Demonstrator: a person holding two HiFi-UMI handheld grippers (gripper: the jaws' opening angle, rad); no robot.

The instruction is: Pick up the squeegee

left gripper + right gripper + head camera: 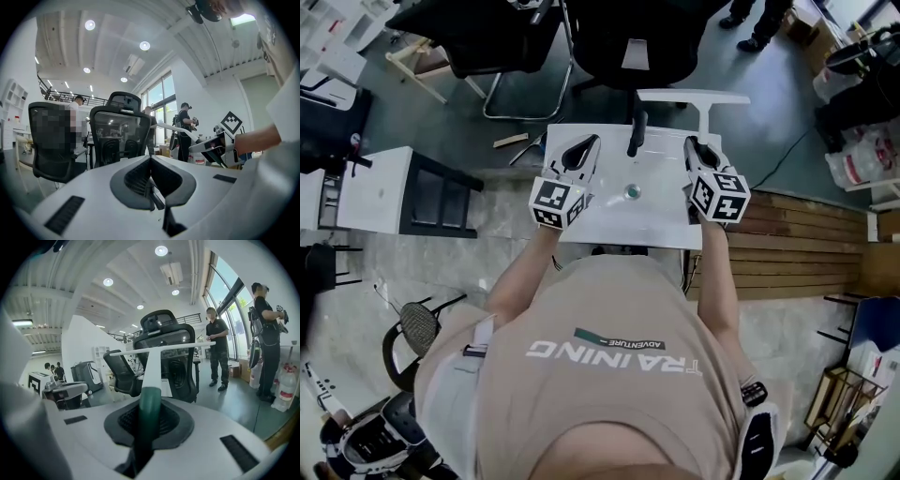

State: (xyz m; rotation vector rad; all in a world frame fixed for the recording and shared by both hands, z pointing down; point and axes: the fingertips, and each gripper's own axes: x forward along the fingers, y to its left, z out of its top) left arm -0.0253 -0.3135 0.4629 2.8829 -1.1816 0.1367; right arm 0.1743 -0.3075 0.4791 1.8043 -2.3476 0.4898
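Observation:
The squeegee has a dark green handle (149,405), a white neck and a long white blade (164,348). My right gripper (149,425) is shut on the handle, so the squeegee stands up and away from me, clear of the table. From the head view the blade (694,97) juts past the far edge of the white table (656,220), ahead of the right gripper (697,150). My left gripper (584,152) hovers over the table's left part, jaws shut with nothing in them (151,174). The left gripper view shows the right gripper (216,146) beside it.
A black tool (635,136) lies on the table's far edge and a small round thing (631,192) lies mid-table. Black office chairs (633,37) stand just beyond. A white cabinet (380,192) is at the left, wooden planks (806,244) at the right. People stand farther off (216,350).

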